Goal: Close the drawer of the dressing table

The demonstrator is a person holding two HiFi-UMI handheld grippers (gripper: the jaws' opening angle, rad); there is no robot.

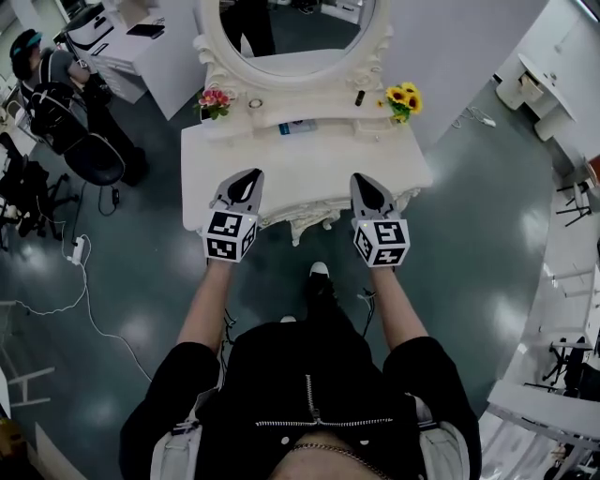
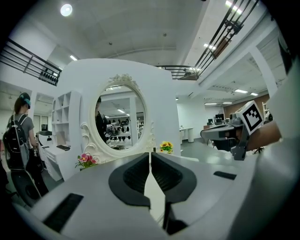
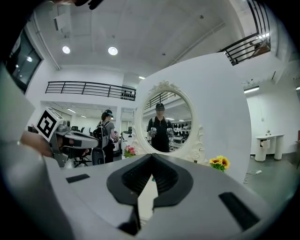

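- Since the grey left gripper [image 1: 249, 176] and right gripper [image 1: 367, 178] were pressed together empty, we favoured pushing.
- We wanted even pressure on the white carved dressing table [image 1: 309, 159], mid-frame.

White dressing table [image 1: 309, 155], straight ahead of the left gripper [image 1: 249, 178] and the right gripper [image 1: 367, 180]. Spreads wider than the pair on both sides, with its front edge just beneath both sets of jaw tips. Rises at the far side into a low raised shelf [image 1: 309, 117] and an oval mirror [image 1: 300, 28] in a scrolled white frame, seen beyond the jaws in both gripper views. Drawer [image 1: 300, 223] under that front edge, between the two grippers and lower than them. Shows a carved, scalloped white front and looks pushed in flush with the table's face.
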